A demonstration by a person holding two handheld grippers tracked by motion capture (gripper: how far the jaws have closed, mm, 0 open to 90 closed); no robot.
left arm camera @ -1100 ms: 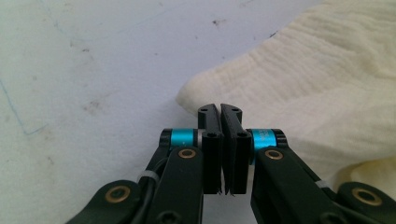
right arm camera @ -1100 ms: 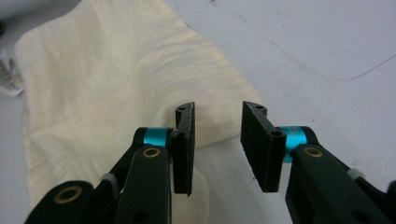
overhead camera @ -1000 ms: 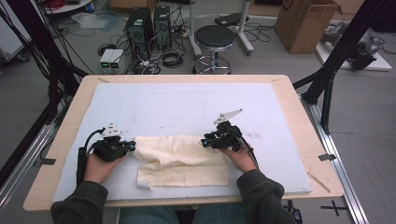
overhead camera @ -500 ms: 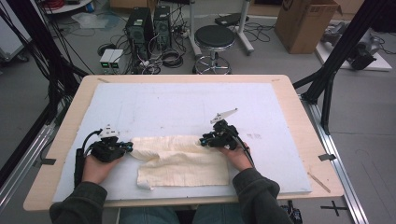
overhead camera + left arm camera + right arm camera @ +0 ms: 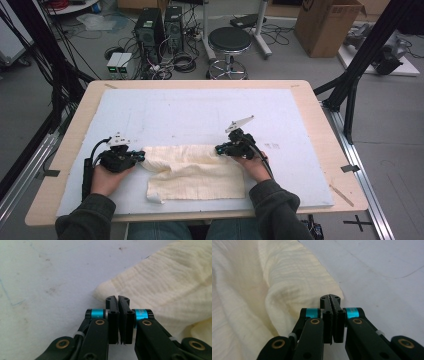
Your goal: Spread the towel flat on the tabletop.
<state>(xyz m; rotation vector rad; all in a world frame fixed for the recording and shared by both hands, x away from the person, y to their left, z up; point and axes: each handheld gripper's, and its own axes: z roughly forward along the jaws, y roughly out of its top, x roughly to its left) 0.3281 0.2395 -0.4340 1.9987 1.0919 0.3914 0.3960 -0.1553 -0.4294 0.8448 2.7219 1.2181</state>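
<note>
A cream cloth [image 5: 195, 170] lies crumpled on the white mat [image 5: 200, 115] near the table's front edge. My left gripper [image 5: 141, 156] points right at the cloth's upper left corner. In the left gripper view the cloth [image 5: 162, 282] sits right behind the left gripper [image 5: 117, 298], whose jaws are pressed together on the corner. My right gripper [image 5: 218, 149] points left at the upper right corner. Its jaws have just been closing. In the right gripper view the right gripper [image 5: 330, 297] pinches the corner of the cloth [image 5: 262, 290].
The wooden table [image 5: 320, 125] borders the mat, and the mat's far half is bare. Beyond the far edge on the floor are a black stool [image 5: 229, 40], computer towers [image 5: 160, 25] with cables and a cardboard box [image 5: 327, 25]. Black frame posts [image 5: 360, 65] stand at both sides.
The right gripper has edged slightly onto the cloth's right corner, and that corner now looks pinched. The left hand and its gripper have stayed put.
</note>
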